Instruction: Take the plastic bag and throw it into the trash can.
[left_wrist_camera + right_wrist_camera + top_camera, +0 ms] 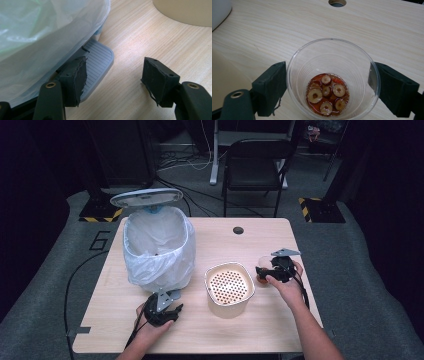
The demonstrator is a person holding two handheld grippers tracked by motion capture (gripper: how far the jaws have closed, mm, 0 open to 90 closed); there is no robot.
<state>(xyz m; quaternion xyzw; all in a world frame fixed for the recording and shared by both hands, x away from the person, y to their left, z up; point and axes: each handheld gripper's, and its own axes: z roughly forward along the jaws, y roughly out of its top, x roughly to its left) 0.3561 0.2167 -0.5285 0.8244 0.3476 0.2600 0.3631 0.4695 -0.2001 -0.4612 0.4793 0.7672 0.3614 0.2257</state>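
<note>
High view puts the right gripper point(264, 272) near the table's point(260, 330) right edge, beside the perforated beige container point(229, 289), with bare wood open in front. Right gripper view adds the clear cup point(333, 80) standing between its jaws, which close against its sides; sliced fruit point(327, 96) lies in reddish liquid inside. Left gripper point(113, 75) rests low, jaws wide, one pad over the grey pedal point(98, 65) of the bag-lined bin point(157, 245).
</note>
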